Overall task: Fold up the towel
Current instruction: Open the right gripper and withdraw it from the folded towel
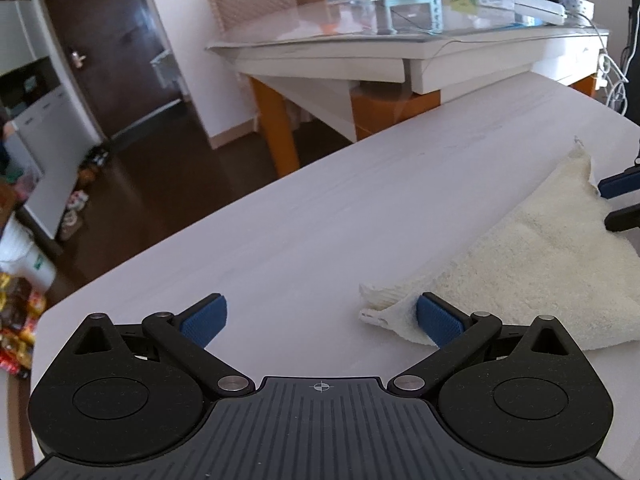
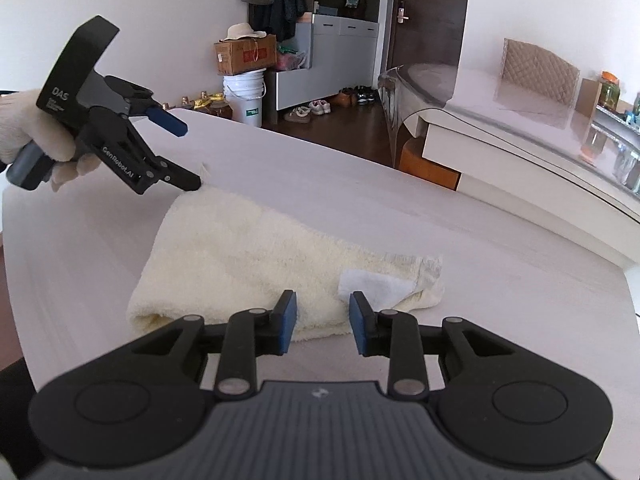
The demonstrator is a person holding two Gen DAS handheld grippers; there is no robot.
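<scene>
A cream towel [image 1: 532, 264] [image 2: 240, 256] lies folded on the white table [image 1: 320, 208] [image 2: 500, 264]. A white label [image 2: 372, 285] shows near its right end. My left gripper [image 1: 322, 318] is open wide over the table at the towel's far corner; its right finger [image 1: 438, 320] overlaps the towel's edge. In the right wrist view it [image 2: 186, 156] hovers at that same corner, held by a gloved hand [image 2: 24, 128]. My right gripper [image 2: 323, 322] is open at the towel's near edge, with nothing between its pads. It also shows in the left wrist view [image 1: 620, 202].
A second table with a glass top [image 1: 400, 28] [image 2: 520, 120] stands beyond, carrying an oven, boxes and cables. A chair [image 1: 252, 0], a dark door [image 1: 108, 40], a bucket [image 2: 245, 96], a cardboard box [image 2: 244, 54] and shoes [image 2: 316, 108] stand around the dark floor.
</scene>
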